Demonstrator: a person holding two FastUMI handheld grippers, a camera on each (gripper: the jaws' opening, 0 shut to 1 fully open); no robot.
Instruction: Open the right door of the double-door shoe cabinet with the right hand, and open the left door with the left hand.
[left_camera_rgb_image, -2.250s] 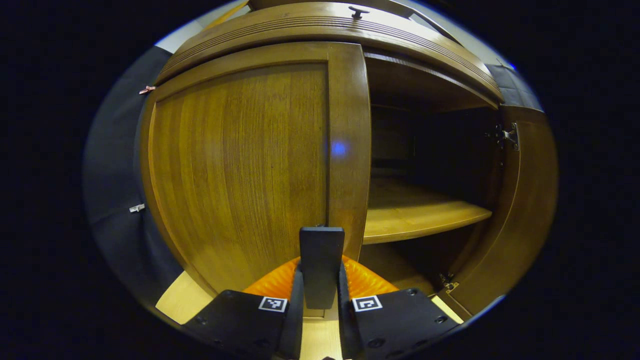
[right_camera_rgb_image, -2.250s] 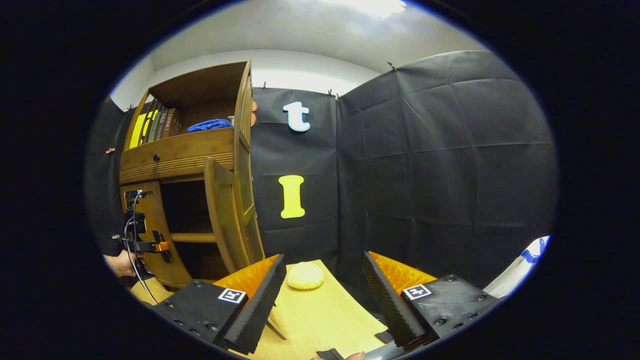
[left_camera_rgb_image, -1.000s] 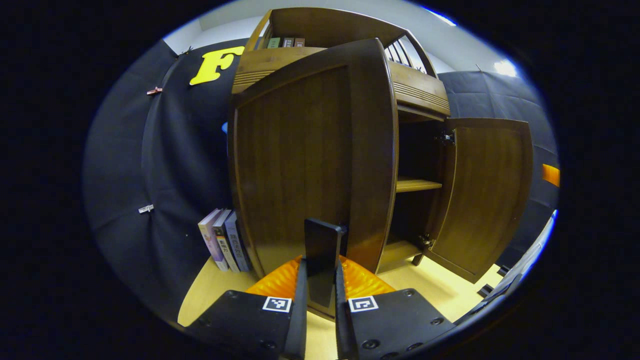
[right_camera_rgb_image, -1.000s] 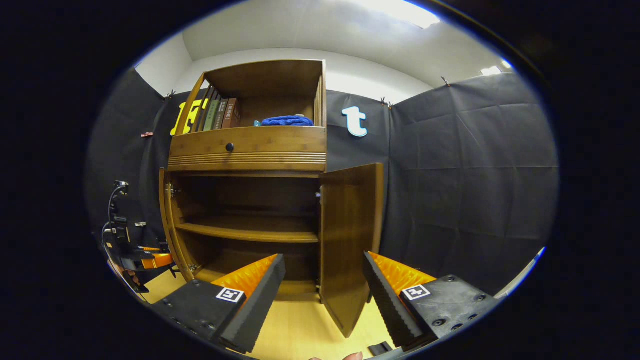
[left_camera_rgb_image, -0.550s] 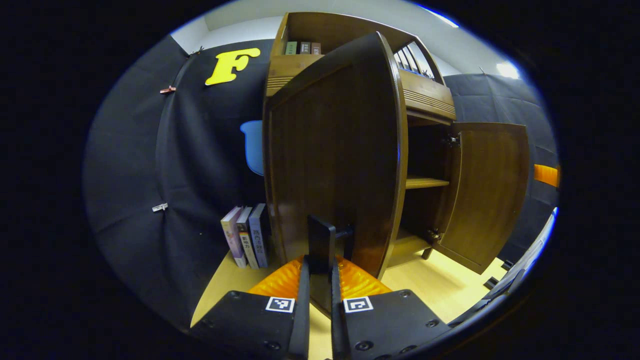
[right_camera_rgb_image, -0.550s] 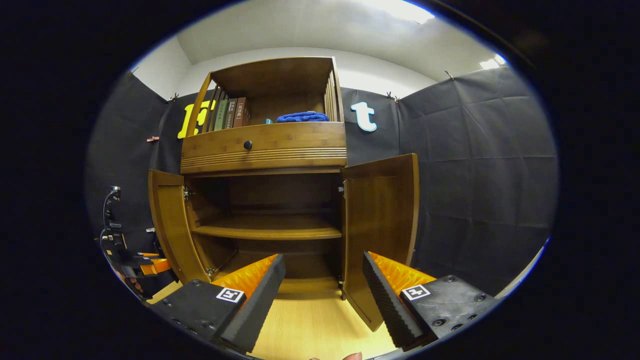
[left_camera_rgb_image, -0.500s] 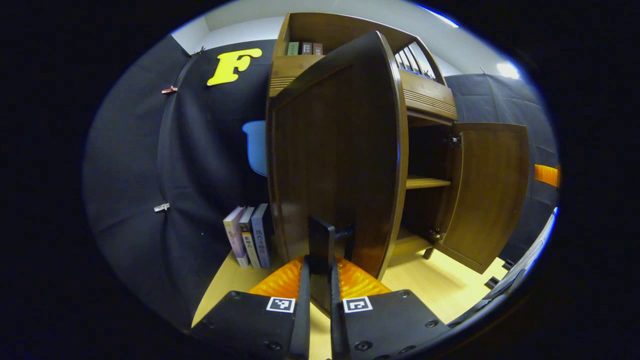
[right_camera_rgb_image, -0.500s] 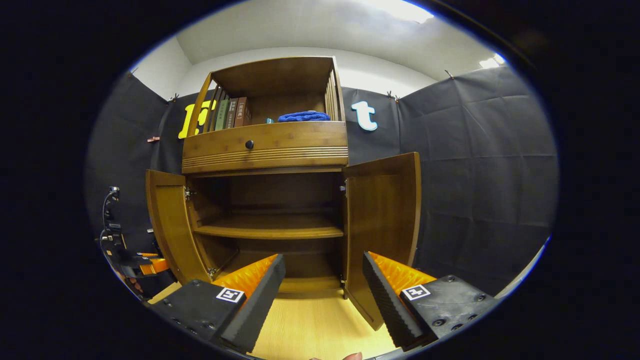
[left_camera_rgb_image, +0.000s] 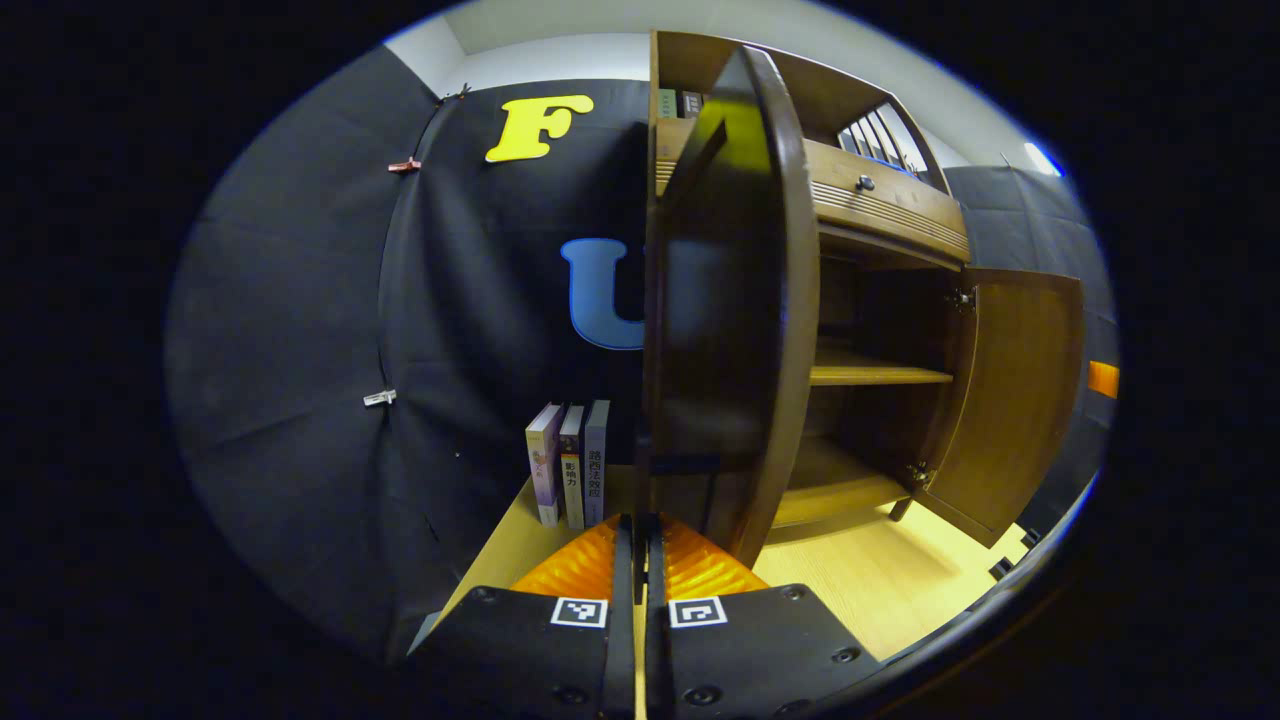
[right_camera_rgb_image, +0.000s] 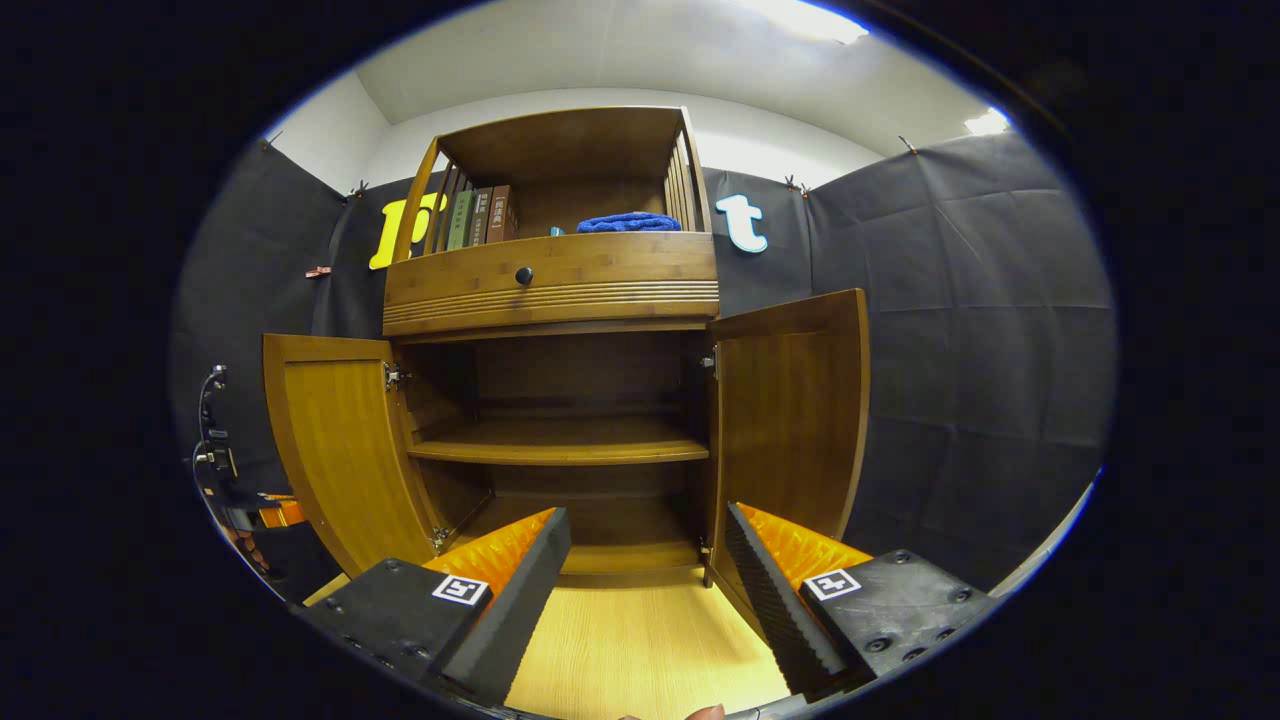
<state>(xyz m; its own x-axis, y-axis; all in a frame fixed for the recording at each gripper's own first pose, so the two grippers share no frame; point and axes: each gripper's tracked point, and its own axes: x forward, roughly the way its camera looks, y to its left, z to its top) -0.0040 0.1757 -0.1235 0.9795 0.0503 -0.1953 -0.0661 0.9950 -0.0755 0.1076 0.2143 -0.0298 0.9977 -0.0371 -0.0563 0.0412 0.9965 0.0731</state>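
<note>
The brown wooden double-door shoe cabinet (right_camera_rgb_image: 560, 290) stood on the pale wooden table (right_camera_rgb_image: 640, 650) against the black booth wall, with both lower doors swung wide. In the right gripper view, the left door (right_camera_rgb_image: 335, 440) and the right door (right_camera_rgb_image: 795, 400) stood out to either side of a bare inner shelf (right_camera_rgb_image: 560, 450). The right gripper (right_camera_rgb_image: 645, 570) hung before the opening with its jaws wide apart, touching nothing. In the left gripper view, the left gripper (left_camera_rgb_image: 640, 560) had its jaws clamped on the thin dark handle (left_camera_rgb_image: 640, 490) of the left door (left_camera_rgb_image: 730, 300), seen nearly edge-on. Three upright books (left_camera_rgb_image: 570, 465) stood beside the cabinet; a blue folded cloth (right_camera_rgb_image: 628, 222) lay on the upper shelf.
</note>
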